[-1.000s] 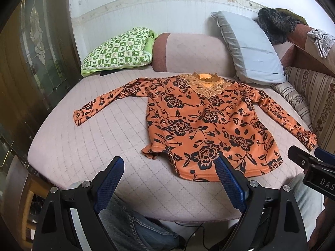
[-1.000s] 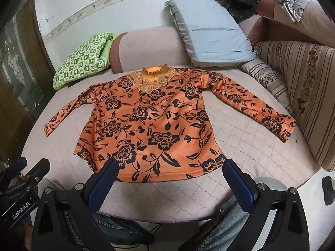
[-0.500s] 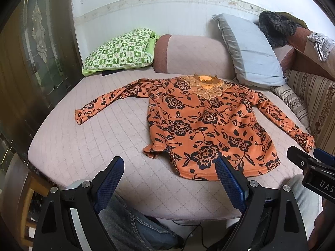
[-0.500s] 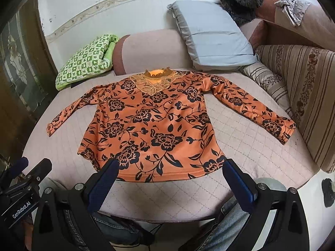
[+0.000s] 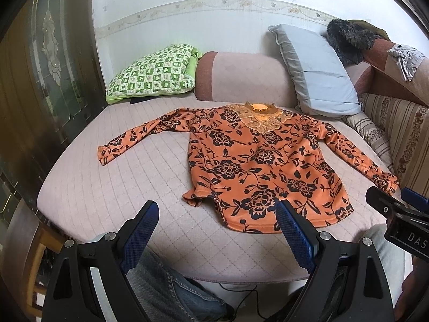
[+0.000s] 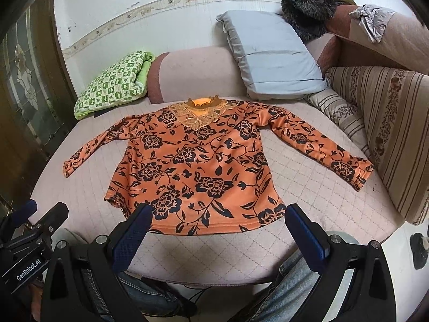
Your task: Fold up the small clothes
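shirt [image 5: 257, 166] flat on bed [image 5: 107, 187], centre | cushion [image 5: 152, 73] behind at 11 o'clock | pillow [image 5: 313, 69] behind at 1 o'clock

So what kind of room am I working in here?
Probably a home living room: a corner sofa with pillows, a floral top laid flat on the seat, and a glass-paneled door.
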